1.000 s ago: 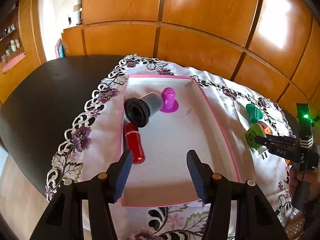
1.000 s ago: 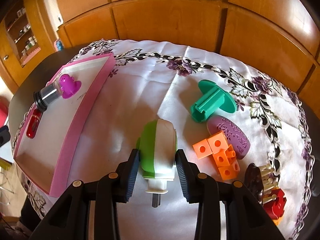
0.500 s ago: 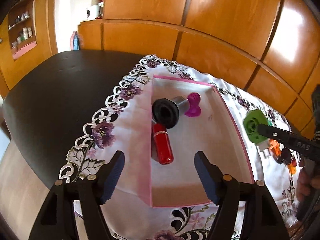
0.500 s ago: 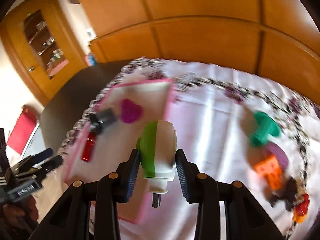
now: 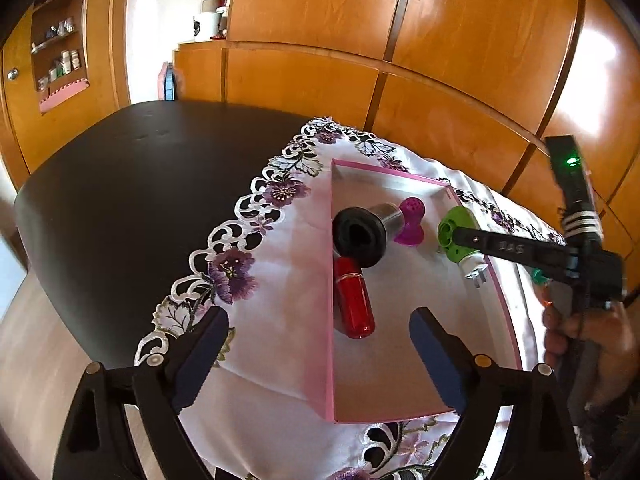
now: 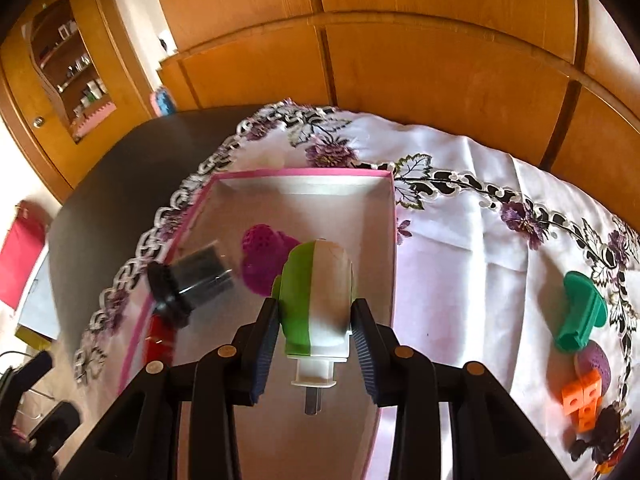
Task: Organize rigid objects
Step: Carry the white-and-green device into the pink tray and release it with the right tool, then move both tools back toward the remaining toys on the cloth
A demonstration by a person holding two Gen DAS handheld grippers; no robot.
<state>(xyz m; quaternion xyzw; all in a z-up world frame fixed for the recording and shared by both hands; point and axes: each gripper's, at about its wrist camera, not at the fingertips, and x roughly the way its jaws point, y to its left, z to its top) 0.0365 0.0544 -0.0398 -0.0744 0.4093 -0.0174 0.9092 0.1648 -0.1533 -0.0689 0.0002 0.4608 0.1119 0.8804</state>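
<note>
A pink-rimmed tray lies on the flowered cloth. In it are a black cylinder, a magenta stopper and a red bottle. My right gripper is shut on a green-and-white plug and holds it above the tray's right side. My left gripper hangs over the tray's near left corner. Its jaws are opening, and its pads touch nothing.
On the cloth to the right lie a teal stamp, a purple oval, orange blocks and a dark toy. The bare dark tabletop lies to the left. Wooden cabinets stand behind. A hand grips the right tool.
The right gripper carried the plug from the cloth leftward to above the tray. The left gripper's jaws spread wider and it drew back toward the tray's left corner.
</note>
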